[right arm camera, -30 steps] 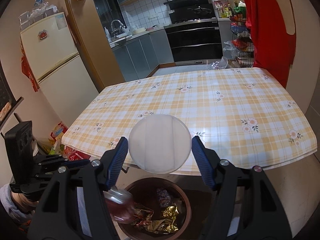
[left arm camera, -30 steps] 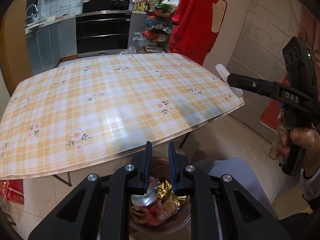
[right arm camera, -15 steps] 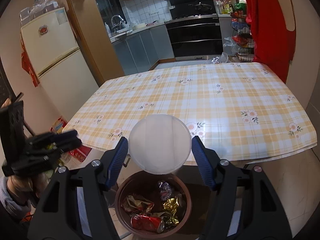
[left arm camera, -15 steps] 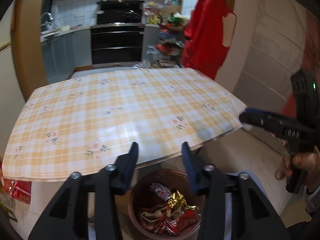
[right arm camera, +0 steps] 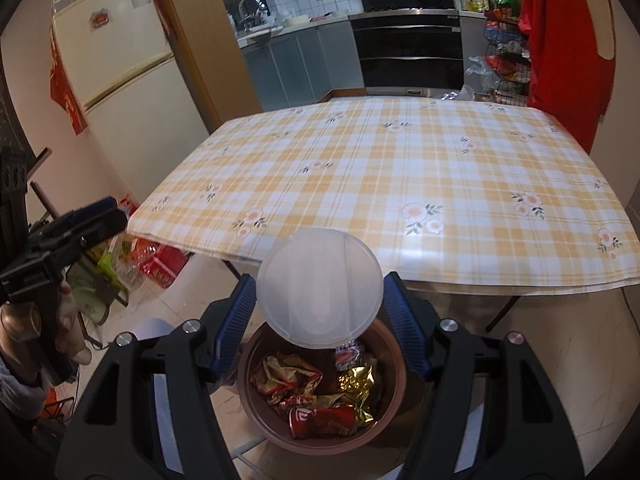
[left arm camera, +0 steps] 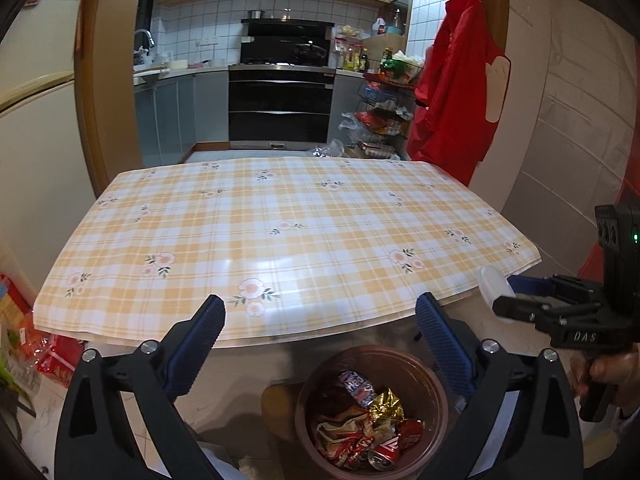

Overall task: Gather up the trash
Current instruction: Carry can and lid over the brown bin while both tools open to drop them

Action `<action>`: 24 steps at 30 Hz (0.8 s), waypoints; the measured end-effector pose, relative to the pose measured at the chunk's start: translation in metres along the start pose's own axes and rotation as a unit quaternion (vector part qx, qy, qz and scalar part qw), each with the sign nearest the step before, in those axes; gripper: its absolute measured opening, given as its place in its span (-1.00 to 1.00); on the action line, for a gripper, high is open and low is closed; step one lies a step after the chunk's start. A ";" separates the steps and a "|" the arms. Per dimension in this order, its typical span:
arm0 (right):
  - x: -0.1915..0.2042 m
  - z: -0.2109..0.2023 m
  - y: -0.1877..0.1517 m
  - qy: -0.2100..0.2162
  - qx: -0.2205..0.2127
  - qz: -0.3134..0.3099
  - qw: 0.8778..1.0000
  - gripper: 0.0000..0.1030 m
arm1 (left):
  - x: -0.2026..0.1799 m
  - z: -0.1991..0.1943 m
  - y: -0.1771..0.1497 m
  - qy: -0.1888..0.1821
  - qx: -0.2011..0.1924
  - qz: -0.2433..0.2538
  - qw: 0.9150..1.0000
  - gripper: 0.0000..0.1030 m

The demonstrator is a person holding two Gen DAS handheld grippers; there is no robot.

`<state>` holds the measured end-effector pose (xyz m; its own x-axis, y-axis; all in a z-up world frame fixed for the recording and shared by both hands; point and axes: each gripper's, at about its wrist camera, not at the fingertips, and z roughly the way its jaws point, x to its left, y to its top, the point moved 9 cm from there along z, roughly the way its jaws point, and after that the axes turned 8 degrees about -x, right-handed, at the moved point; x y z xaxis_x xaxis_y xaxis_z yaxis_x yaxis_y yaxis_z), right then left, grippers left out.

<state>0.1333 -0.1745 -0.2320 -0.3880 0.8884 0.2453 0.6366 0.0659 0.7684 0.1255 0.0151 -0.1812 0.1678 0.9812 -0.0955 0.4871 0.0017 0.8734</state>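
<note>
Kitchen, checked worktop [left arm camera: 280, 240] bare; bin [right arm camera: 256, 412] below at frame bottom.
Left gripper [left arm camera: 320, 332] fingers were opening, empty. Right gripper [right arm camera: 320, 312] clamped the lid [right arm camera: 319, 288] over the wrapper-filled bin; likely last piece.

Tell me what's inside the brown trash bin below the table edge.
The bin holds crumpled snack wrappers, a gold foil wrapper and a crushed red can. Whatever lies beneath that pile is covered.
</note>
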 end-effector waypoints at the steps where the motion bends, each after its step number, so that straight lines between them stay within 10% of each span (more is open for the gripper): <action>1: 0.004 0.002 -0.001 0.002 0.004 -0.004 1.000 0.30 | 0.002 -0.001 0.000 0.002 -0.002 -0.002 1.000 0.85; 24: 0.011 -0.031 0.051 -0.051 -0.045 -0.048 0.997 0.89 | 0.001 -0.022 0.037 0.015 -0.035 0.003 0.999 0.87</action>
<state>0.1407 -0.1760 -0.1719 -0.3722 0.9217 0.1096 0.5351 0.1165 0.8367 0.1245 0.0205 -0.1381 0.1443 0.9865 -0.0770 0.4251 0.0085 0.9051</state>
